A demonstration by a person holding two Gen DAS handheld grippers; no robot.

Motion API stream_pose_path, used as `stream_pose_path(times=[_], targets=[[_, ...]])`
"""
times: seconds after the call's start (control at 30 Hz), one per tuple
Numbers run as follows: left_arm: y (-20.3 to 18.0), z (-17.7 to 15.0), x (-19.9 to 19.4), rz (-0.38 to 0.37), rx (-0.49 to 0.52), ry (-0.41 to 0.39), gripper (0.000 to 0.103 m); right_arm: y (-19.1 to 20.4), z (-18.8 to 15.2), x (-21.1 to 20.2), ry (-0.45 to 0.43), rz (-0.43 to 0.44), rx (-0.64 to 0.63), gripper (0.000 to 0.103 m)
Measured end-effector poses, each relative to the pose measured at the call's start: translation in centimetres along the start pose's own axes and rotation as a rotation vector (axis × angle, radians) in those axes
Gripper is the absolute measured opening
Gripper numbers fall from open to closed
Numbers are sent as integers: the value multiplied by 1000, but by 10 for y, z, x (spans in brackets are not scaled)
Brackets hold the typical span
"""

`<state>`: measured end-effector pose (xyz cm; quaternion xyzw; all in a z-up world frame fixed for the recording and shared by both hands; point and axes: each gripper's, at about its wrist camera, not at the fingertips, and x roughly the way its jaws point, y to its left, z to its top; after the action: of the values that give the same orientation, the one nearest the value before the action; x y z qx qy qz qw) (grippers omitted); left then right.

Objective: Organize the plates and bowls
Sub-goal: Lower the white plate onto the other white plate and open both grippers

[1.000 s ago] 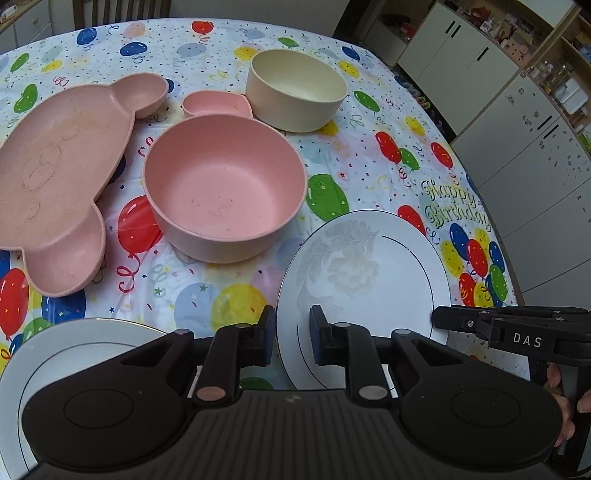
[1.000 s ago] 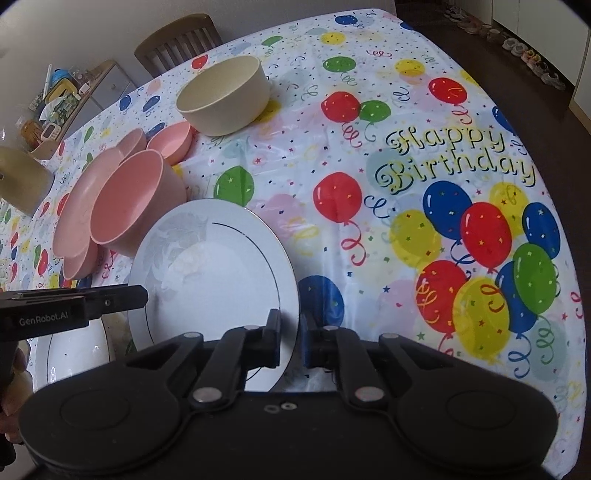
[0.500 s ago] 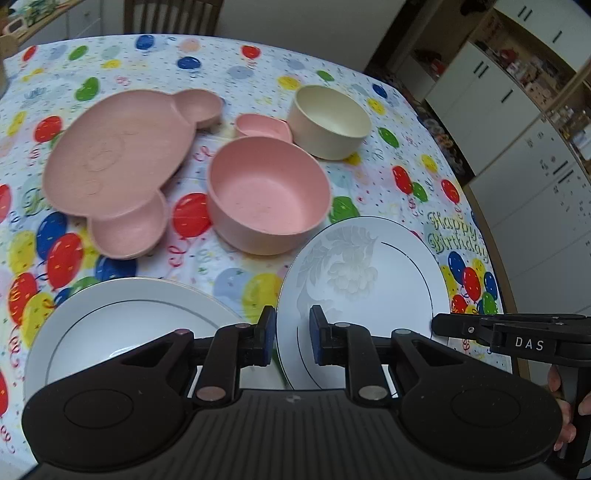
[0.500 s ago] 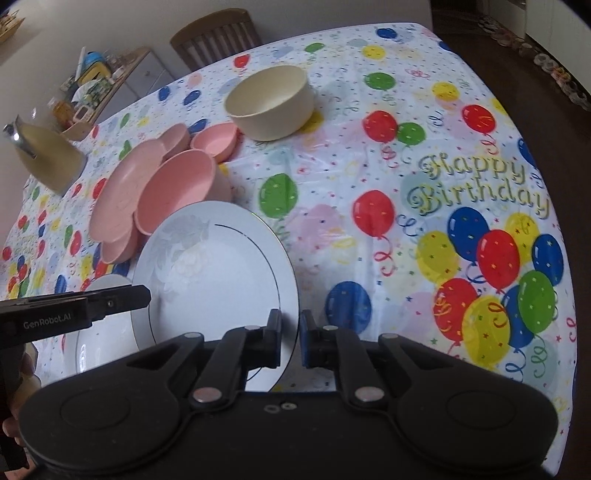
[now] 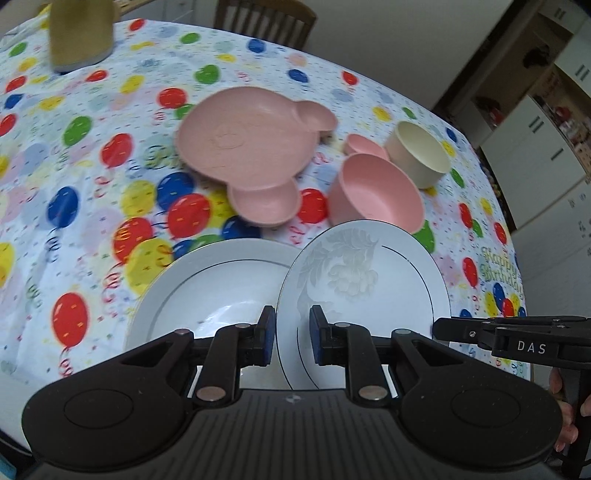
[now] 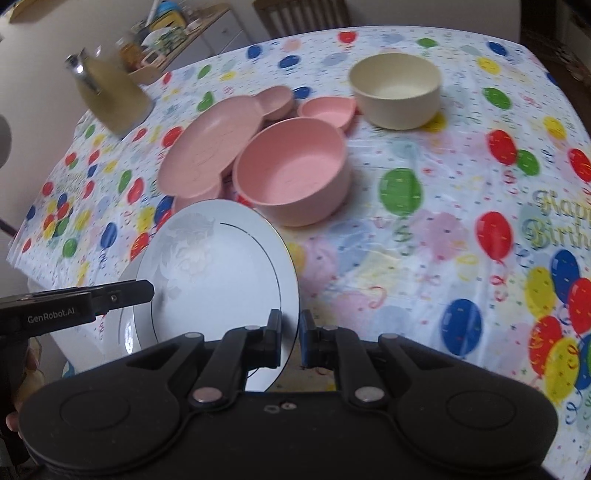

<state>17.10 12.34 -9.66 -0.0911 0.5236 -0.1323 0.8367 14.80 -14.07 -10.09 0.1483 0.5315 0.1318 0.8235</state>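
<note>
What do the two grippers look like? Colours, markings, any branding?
Both are matte black plastic with two rounded lobes, ribbed bodies, silver pivot pins and blue pads on the fingers. The left gripper shows white "GenRobot.AI" lettering on its side in the right wrist view. The right gripper shows white "DAS" lettering in the left wrist view. No cables or sleeves visible.

This is a home dining room or eat-in kitchen. A table wears a plastic party cloth printed with coloured balloons and "Happy Birthday". A brown wooden slatted chair stands at its far side. White cupboard doors with dark bar handles line the right wall. At far left, a low wooden sideboard holds cluttered household items, and a yellowish glass jug with a metal top sits on the table.
</note>
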Motion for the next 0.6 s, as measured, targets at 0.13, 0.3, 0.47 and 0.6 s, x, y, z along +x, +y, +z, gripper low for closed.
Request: stream_pose_path(times=[0.13, 0.3, 0.47, 0.6], targets=[[21, -7, -6, 37, -47, -6, 19, 20, 4, 14, 32, 24, -46, 9], [46, -17, -10, 69, -100, -2, 19, 44, 7, 30, 70, 54, -107, 9], [60, -25, -8, 87, -132, 15, 19, 60, 6, 44, 112, 61, -146, 9], [67, -30, -3, 94, -149, 27, 19, 65, 5, 51, 137, 62, -163, 9]])
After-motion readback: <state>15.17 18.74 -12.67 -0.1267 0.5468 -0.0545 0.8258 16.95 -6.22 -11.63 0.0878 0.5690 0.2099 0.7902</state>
